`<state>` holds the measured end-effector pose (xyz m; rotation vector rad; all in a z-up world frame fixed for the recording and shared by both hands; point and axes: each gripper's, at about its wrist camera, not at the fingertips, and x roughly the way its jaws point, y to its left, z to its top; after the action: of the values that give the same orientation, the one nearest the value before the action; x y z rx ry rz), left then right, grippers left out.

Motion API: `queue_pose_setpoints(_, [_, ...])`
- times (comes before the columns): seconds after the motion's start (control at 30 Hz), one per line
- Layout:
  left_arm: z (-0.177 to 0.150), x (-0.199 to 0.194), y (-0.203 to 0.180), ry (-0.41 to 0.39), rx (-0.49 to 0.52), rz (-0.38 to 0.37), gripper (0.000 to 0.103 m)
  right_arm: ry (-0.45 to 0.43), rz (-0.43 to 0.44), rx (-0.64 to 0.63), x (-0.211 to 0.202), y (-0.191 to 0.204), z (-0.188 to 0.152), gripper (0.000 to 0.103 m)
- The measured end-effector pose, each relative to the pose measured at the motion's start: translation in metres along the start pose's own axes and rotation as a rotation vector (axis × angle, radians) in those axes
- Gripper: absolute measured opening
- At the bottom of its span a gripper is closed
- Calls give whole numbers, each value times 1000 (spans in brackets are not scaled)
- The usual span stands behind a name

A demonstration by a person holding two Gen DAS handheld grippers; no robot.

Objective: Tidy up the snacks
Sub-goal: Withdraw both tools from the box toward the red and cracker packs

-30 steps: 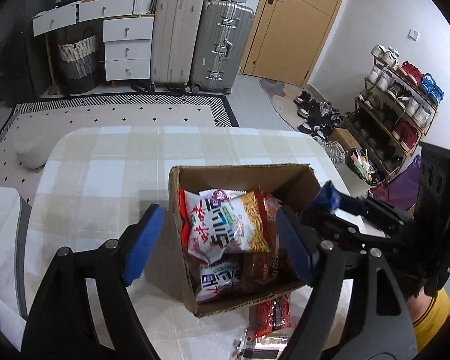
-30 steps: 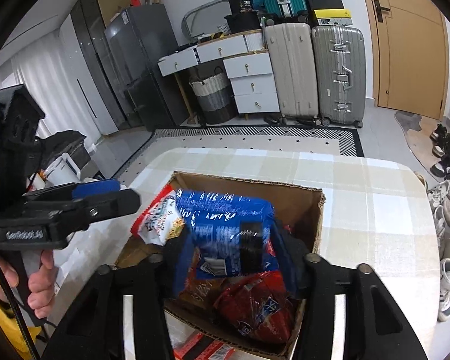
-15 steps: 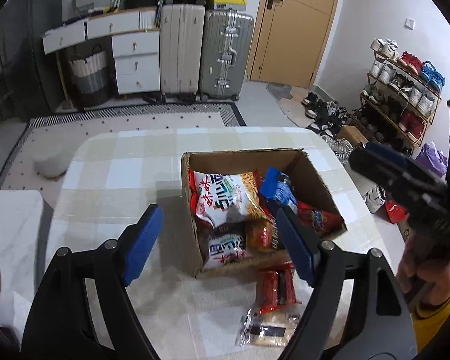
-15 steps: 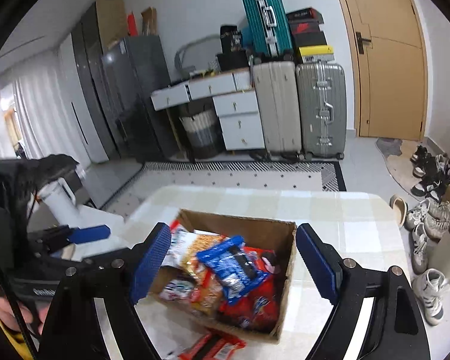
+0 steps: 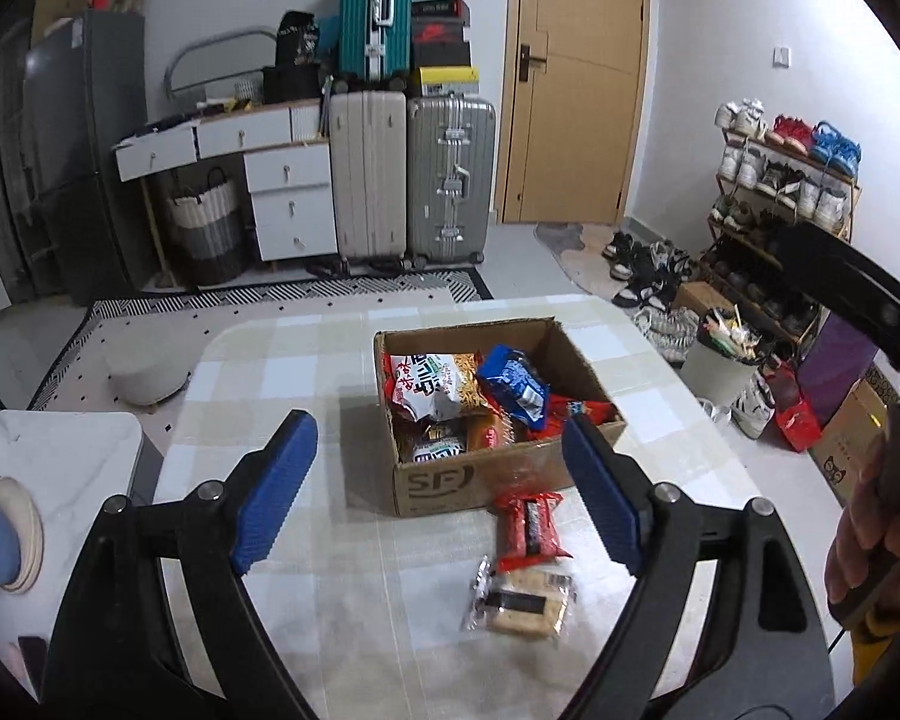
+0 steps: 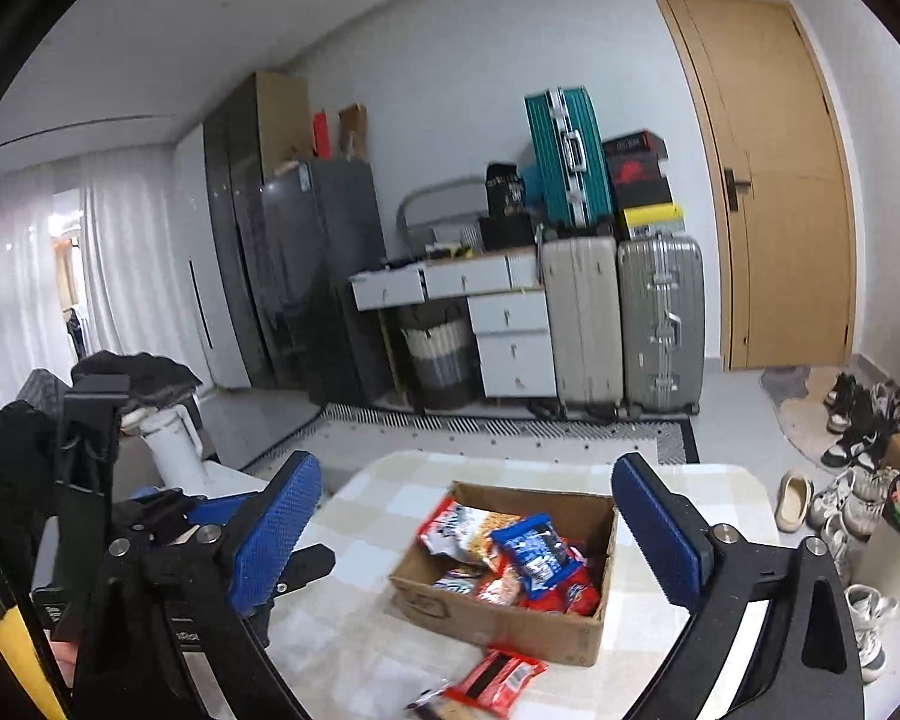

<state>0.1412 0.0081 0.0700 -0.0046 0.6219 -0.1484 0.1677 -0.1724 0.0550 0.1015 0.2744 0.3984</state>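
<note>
Right tongs (image 6: 468, 531) opening, empty; snack-filled cardboard box (image 6: 504, 618) on checked table (image 6: 714, 516).

Both wrist views face doorward, above table (image 5: 354, 588); share snack box (image 5: 498, 480).

Even indoor light, sharp, fisheye-bent dark corners.

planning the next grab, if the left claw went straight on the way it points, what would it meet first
Most likely the cardboard box front wall, which sits between the opening, empty left claw fingers; the red packet lies just below that line. Depth is unclear.
</note>
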Motion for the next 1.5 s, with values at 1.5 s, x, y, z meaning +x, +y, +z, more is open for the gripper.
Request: queue_pose_setpoints(1.5, [-156, 15, -7, 76, -17, 22, 102, 27, -61, 70, -62, 8, -170, 102])
